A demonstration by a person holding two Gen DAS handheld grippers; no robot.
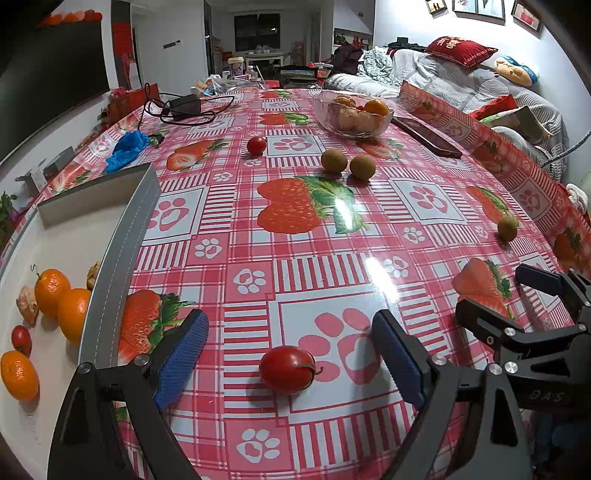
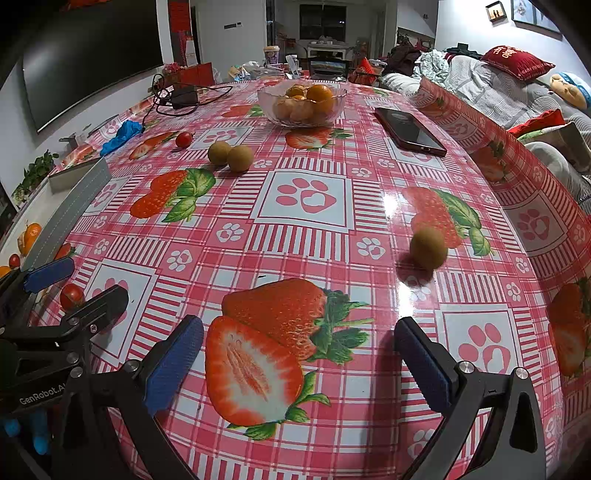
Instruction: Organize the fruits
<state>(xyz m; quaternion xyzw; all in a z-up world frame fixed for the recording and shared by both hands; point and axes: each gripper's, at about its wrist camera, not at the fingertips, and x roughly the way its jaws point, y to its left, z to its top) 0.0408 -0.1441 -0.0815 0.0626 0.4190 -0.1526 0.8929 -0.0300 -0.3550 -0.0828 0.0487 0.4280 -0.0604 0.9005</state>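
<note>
Left gripper [image 1: 288, 350] spread wide, nothing pinched; 1 tomato [image 1: 287, 369] lies on the cloth between its jaws. Right gripper [image 2: 299, 354] also spread, empty. Tray [image 1: 122, 236] at left holds oranges [image 1: 51, 291] and a tomato. Left to sort: 2 tomatoes, 3 brown fruits [image 1: 334, 160]. Judged partway done.

A home's living room: a sofa [image 1: 461, 81] heaped with blankets and a red cushion [image 1: 460, 50], framed pictures [image 1: 480, 7] on the wall, a dark TV [image 1: 51, 70] opposite, and a counter [image 1: 332, 236] under a strawberry-print oilcloth holding a glass fruit bowl [image 1: 352, 114] and a phone [image 1: 426, 136].
</note>
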